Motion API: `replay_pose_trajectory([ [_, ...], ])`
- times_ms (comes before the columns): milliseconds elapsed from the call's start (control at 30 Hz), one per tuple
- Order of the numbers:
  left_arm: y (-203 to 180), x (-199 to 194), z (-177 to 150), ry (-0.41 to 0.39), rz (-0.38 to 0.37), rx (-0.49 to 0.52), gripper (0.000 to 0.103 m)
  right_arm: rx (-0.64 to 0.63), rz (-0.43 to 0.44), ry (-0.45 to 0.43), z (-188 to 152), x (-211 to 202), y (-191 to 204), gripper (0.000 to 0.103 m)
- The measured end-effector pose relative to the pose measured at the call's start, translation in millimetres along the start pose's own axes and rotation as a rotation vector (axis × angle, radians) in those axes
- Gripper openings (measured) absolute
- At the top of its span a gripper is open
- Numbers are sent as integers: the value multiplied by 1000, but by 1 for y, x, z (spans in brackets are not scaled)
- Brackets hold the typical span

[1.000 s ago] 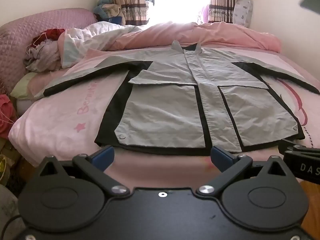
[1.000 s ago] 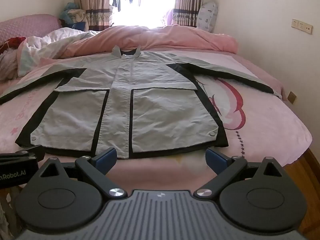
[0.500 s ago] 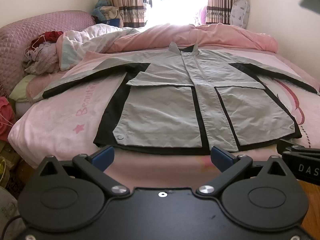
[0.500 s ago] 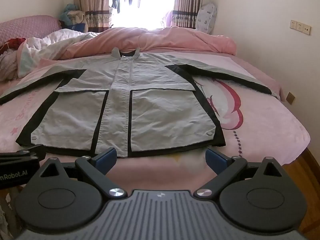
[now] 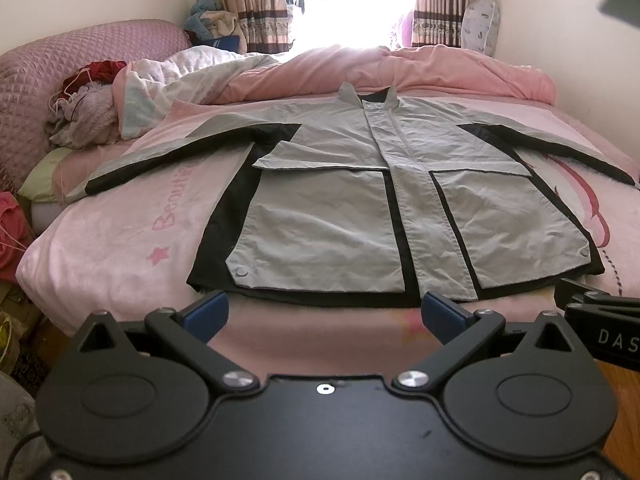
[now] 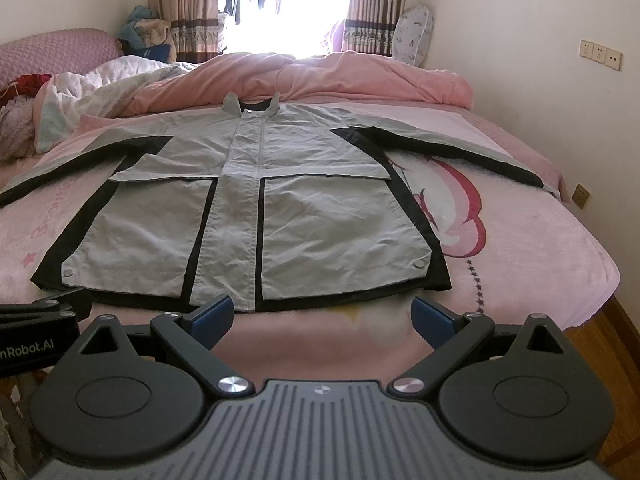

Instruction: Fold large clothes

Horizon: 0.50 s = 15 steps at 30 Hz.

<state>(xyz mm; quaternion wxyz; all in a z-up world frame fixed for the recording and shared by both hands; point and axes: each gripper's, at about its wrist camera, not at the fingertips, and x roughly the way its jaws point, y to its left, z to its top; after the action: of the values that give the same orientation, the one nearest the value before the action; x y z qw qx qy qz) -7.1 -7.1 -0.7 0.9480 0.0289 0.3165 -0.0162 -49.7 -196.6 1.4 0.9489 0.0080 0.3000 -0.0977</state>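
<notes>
Left wrist view showed the gray and black jacket [image 5: 360, 216] lying flat on the pink bed [image 5: 120, 240], front up, with both sleeves spread out to the sides. Its bottom edge was just past my left gripper [image 5: 325, 314], close but not touching. My left fingers [image 5: 206, 314] were wide apart and held nothing. In the right wrist view, the jacket's bottom edge lay just ahead of my right gripper [image 6: 322, 314] too. Those fingers were also wide apart and empty. A pink blanket [image 6: 320, 80] was bunched up past the collar.
</notes>
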Motion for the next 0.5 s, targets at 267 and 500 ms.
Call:
replay_pose_trajectory([
  [267, 0, 0, 0, 0, -1, -1, 103, -1, 0, 0, 0, 0, 0, 103],
  [500, 0, 0, -1, 1, -1, -3, 103, -2, 0, 1, -1, -1, 0, 103],
])
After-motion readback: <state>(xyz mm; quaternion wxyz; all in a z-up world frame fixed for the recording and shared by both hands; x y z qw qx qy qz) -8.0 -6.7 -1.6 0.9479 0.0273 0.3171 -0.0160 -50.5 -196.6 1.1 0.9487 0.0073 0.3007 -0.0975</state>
